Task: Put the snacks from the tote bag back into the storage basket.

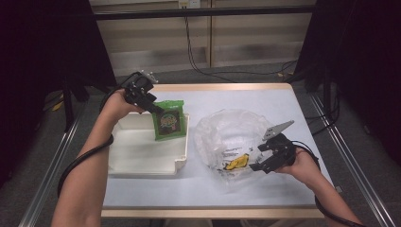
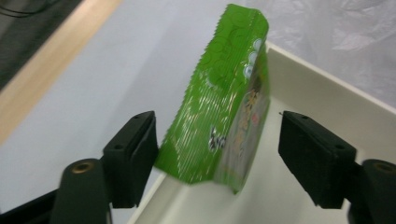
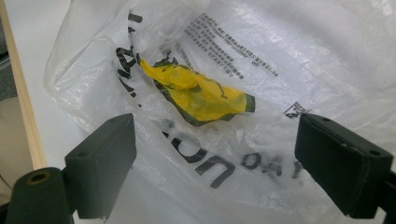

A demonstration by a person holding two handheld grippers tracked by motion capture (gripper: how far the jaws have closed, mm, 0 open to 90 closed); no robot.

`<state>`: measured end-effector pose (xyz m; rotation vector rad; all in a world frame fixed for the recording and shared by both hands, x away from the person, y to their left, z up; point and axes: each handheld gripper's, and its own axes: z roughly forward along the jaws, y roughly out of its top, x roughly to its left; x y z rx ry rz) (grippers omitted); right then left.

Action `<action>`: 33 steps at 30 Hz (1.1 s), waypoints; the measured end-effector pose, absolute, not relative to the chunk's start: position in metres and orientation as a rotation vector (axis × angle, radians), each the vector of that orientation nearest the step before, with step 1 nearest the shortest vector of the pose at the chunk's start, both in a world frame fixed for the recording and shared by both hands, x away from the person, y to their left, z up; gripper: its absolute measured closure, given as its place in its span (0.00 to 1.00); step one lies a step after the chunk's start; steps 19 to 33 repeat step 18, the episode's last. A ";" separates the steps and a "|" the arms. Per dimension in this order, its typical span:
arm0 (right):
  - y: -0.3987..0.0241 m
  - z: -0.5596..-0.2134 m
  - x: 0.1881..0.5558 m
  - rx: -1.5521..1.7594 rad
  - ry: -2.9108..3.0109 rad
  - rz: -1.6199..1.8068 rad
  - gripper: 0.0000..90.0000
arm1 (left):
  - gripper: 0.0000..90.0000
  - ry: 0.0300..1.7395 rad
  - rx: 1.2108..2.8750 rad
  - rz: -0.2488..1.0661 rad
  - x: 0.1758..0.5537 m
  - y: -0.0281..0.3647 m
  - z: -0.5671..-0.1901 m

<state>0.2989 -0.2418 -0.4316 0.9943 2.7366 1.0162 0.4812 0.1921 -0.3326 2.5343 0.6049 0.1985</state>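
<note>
A green snack packet [image 1: 168,120] stands upright at the far right corner of the white tray [image 1: 137,153]. My left gripper [image 1: 158,109] is at its top left edge. In the left gripper view the packet [image 2: 224,107] sits between the spread jaws of that gripper [image 2: 217,158], over the tray's wall [image 2: 327,93]; the right pad is clear of it and the left pad is close beside it. My right gripper [image 1: 257,157] is open at the near right side of a clear plastic bag [image 1: 227,127]. A crumpled yellow packet [image 3: 196,93] lies inside the bag [image 3: 280,46], ahead of the right gripper's [image 3: 215,168] jaws.
The tray and the bag lie side by side on a pale table [image 1: 236,194] with a wooden edge. Dark curtains hang to the left and right, and cables run along the floor behind the table.
</note>
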 end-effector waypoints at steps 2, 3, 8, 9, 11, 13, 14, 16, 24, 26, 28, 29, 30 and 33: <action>-0.243 -0.430 0.299 0.991 2.729 1.013 0.14 | 0.23 0.650 2.513 0.207 0.475 0.198 -0.329; -0.243 -0.430 0.298 0.997 2.726 1.027 0.14 | 0.22 0.629 2.529 0.211 0.472 0.201 -0.327; -0.243 -0.427 0.296 0.986 2.717 1.038 0.14 | 0.17 0.663 2.564 0.256 0.454 0.209 -0.325; -0.243 -0.427 0.296 0.986 2.711 1.032 0.14 | 0.17 0.691 2.521 0.244 0.450 0.209 -0.327; -0.243 -0.426 0.295 0.992 2.704 1.041 0.14 | 0.15 0.700 2.505 0.240 0.444 0.212 -0.327; -0.243 -0.424 0.294 0.980 2.707 1.035 0.14 | 0.14 0.689 2.509 0.237 0.438 0.213 -0.327; -0.244 -0.423 0.294 0.983 2.706 1.031 0.14 | 0.14 0.660 2.531 0.241 0.436 0.214 -0.326; -0.244 -0.422 0.293 0.979 2.695 1.036 0.14 | 0.13 0.685 2.500 0.228 0.430 0.212 -0.328; -0.245 -0.420 0.293 0.984 2.686 1.051 0.14 | 0.13 0.658 2.527 0.229 0.427 0.213 -0.328; -0.245 -0.420 0.293 0.984 2.686 1.051 0.14 | 0.13 0.658 2.527 0.229 0.427 0.213 -0.328; -0.245 -0.420 0.293 0.984 2.686 1.051 0.14 | 0.13 0.658 2.527 0.229 0.427 0.213 -0.328; -0.245 -0.420 0.293 0.984 2.686 1.051 0.14 | 0.13 0.658 2.527 0.229 0.427 0.213 -0.328; -0.245 -0.420 0.293 0.984 2.686 1.051 0.14 | 0.13 0.658 2.527 0.229 0.427 0.213 -0.328; -0.245 -0.420 0.293 0.984 2.686 1.051 0.14 | 0.13 0.658 2.527 0.229 0.427 0.213 -0.328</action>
